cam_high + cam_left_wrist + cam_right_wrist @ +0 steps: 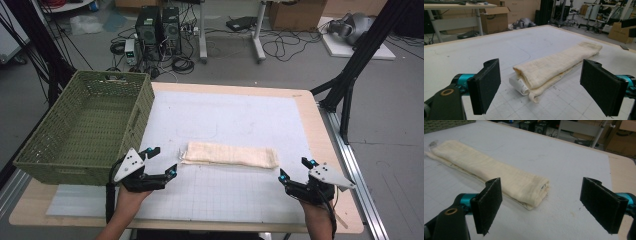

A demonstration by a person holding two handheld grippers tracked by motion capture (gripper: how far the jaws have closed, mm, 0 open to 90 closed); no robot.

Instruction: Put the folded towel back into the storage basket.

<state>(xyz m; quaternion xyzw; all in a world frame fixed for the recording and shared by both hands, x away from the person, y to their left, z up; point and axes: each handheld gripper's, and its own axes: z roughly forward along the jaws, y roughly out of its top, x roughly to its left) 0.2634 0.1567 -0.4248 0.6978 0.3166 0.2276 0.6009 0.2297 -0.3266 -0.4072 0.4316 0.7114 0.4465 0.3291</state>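
Observation:
A cream cloth (230, 155), folded into a long narrow strip, lies across the white gridded mat. A small white label (519, 85) sticks out from under its left end. My left gripper (164, 161) stands open just left of that end, jaws wide apart with nothing between them. In the left gripper view the cloth (556, 66) lies a short way ahead of the left gripper (549, 88). My right gripper (296, 168) is open near the cloth's right end. In the right gripper view that end of the cloth (499, 177) sits just beyond the open right gripper (549, 205).
A green woven basket (87, 125) stands at the table's left, close behind my left hand. The white mat (240, 115) covers most of the wooden table (325, 135). Black frame legs, computers and cables are on the floor beyond the table.

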